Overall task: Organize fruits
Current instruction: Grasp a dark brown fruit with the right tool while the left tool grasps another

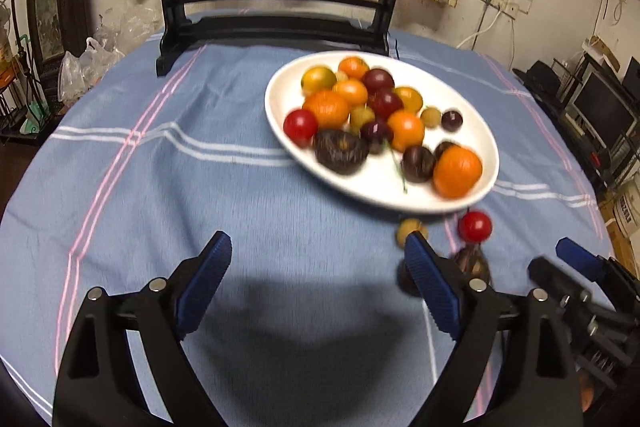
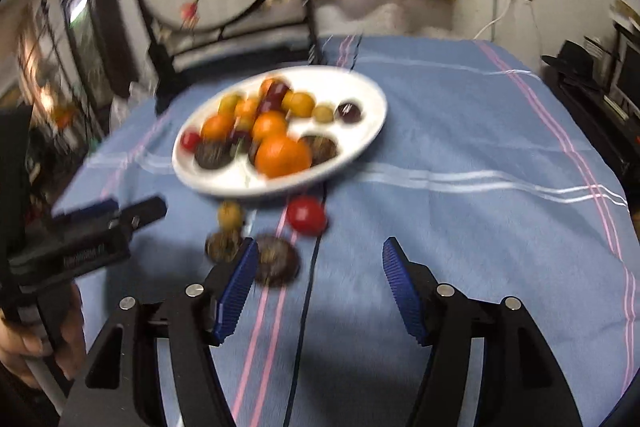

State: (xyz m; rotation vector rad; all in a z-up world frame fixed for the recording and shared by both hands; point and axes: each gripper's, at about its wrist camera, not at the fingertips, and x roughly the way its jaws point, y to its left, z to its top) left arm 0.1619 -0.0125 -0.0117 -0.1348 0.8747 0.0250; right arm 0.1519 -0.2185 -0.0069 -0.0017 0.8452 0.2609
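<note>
Loose fruit below the white plate [image 1: 288, 139]

Both the left gripper [image 1: 318, 267] and the right gripper [image 2: 316, 267] are spread and hold nothing; the red tomato [image 2: 306, 215] lies just above the right gripper's tips, centre frame.

The left gripper [image 1: 318, 263] fills the lower part of its own view, jaws spread wide, its blue ribbed pads [image 1: 206, 281] angled outward, nothing between them. In the right wrist view it enters from the lower left edge, gripped by the left hand [image 2: 38, 343]. The right gripper [image 2: 316, 267] sits at the bottom of its own view, jaws likewise apart and empty. In the left wrist view it shows at the lower right edge.
</note>
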